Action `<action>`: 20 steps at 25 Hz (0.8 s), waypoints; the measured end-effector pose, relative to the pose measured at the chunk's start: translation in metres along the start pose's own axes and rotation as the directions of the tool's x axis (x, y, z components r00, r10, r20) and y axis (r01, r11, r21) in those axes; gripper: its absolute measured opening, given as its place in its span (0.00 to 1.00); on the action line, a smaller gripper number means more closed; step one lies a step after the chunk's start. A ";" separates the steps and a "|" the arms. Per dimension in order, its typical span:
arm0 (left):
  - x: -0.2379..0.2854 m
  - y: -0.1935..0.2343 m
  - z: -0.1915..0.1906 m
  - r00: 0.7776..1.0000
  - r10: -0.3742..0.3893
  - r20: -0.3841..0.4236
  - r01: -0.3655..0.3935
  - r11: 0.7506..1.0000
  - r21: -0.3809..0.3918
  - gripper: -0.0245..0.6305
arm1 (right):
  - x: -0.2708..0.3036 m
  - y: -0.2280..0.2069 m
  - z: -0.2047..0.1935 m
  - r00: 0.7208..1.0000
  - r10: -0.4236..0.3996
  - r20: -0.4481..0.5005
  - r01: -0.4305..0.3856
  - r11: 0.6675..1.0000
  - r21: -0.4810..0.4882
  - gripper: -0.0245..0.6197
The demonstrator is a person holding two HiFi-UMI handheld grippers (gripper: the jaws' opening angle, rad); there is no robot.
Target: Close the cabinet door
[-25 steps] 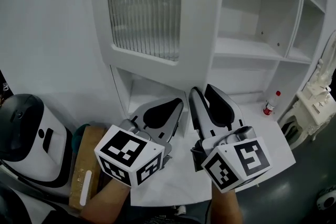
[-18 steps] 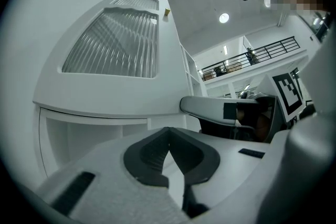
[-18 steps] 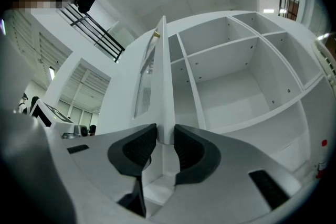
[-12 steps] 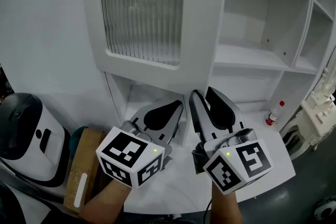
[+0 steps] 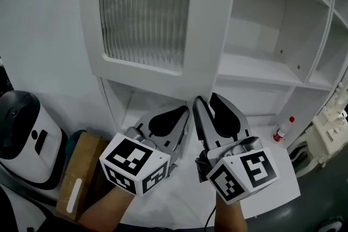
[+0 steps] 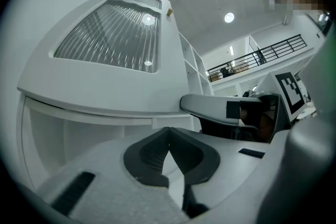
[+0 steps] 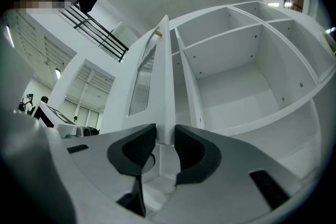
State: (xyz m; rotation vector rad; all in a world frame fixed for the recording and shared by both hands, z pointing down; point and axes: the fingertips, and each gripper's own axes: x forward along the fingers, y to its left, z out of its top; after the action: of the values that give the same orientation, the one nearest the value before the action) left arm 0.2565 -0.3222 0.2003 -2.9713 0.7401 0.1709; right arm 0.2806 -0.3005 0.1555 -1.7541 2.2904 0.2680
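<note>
The white cabinet door [image 5: 147,8] with its ribbed glass panel stands open, left of the bare shelves [image 5: 261,70]. My right gripper [image 5: 205,99] is just under the door's lower right corner, jaws apart. In the right gripper view the door's free edge [image 7: 164,76] runs between the pads of my right gripper [image 7: 165,136]; I cannot tell if they touch it. My left gripper [image 5: 184,111] sits beside it below the door, shut and empty. In the left gripper view its tips [image 6: 168,134] meet under the door's [image 6: 105,76] bottom rail.
A white and black appliance [image 5: 24,133] and a brown box [image 5: 79,171] stand at the lower left. A red-capped bottle [image 5: 281,129] stands on the cabinet's white ledge [image 5: 272,165] at the right, near ornate white furniture [image 5: 331,133].
The door looms larger and higher in the head view, and the bottle has slid right. Both grippers keep their places under the door's lower edge.
</note>
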 end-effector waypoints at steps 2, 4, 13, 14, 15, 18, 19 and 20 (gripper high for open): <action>0.006 0.001 -0.002 1.000 0.006 -0.003 -0.006 1.000 -0.002 0.06 | 0.003 -0.003 -0.001 1.000 0.009 -0.003 -0.009 1.000 -0.001 0.22; 0.011 0.002 -0.003 1.000 0.012 -0.005 -0.012 1.000 -0.004 0.06 | 0.006 -0.007 -0.001 1.000 0.011 -0.004 -0.011 1.000 -0.009 0.22; 0.027 0.014 -0.009 0.999 0.047 -0.018 -0.047 0.999 -0.004 0.06 | 0.021 -0.024 -0.003 1.000 0.003 -0.012 -0.004 0.999 -0.054 0.23; 0.029 0.015 -0.010 0.998 0.050 -0.024 -0.050 0.999 -0.005 0.06 | 0.022 -0.027 -0.004 1.000 0.003 -0.012 -0.003 0.999 -0.051 0.24; 0.031 0.017 -0.011 0.998 0.052 -0.028 -0.052 0.999 -0.008 0.06 | 0.024 -0.029 -0.004 1.000 0.003 -0.013 -0.003 0.999 -0.049 0.25; 0.036 0.021 -0.013 0.998 0.052 -0.032 -0.053 0.998 -0.035 0.06 | 0.029 -0.034 -0.006 1.000 0.008 -0.012 -0.008 0.999 -0.044 0.25; 0.037 0.022 -0.013 0.998 0.050 -0.030 -0.051 0.997 -0.051 0.06 | 0.030 -0.035 -0.006 1.000 0.010 -0.011 -0.010 0.999 -0.042 0.25; 0.038 0.024 -0.014 0.998 0.049 -0.027 -0.051 0.997 -0.065 0.06 | 0.031 -0.037 -0.007 1.000 0.011 -0.009 -0.012 0.999 -0.041 0.25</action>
State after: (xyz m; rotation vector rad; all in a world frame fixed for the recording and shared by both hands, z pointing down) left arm 0.2798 -0.3619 0.2078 -3.0237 0.8283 0.1632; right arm 0.3075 -0.3410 0.1528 -1.7661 2.3179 0.3122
